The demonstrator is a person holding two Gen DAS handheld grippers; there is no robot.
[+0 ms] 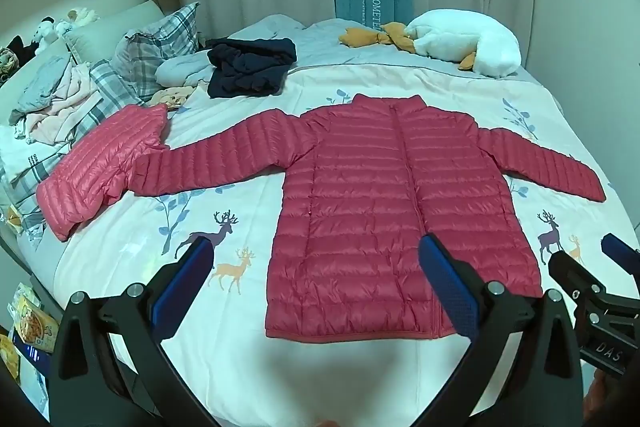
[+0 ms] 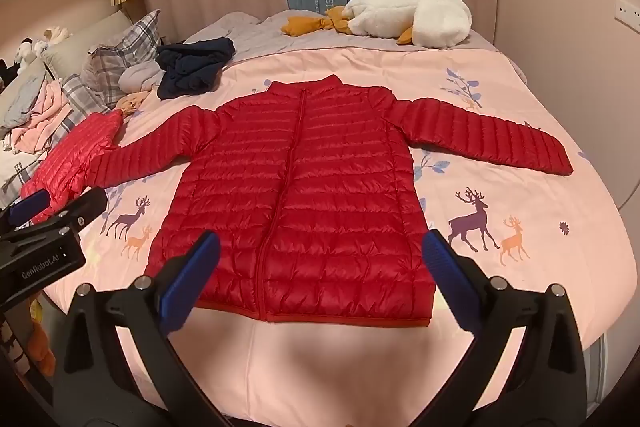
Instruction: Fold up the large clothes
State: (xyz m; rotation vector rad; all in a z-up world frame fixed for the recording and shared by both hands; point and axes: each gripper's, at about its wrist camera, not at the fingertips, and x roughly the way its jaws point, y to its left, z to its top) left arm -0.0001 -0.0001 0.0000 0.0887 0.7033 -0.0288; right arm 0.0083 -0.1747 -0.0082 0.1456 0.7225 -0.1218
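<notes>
Red puffer jacket lies flat (sleeves spread) on bed.

Red puffer jacket laid flat on the bed, zipped, sleeves spread.

The right gripper was held above the hem with fingers wide apart, nothing between them; the left gripper was seen at the left edge.

Bare quilt before the jacket hem; second jacket beside left sleeve.
</notes>
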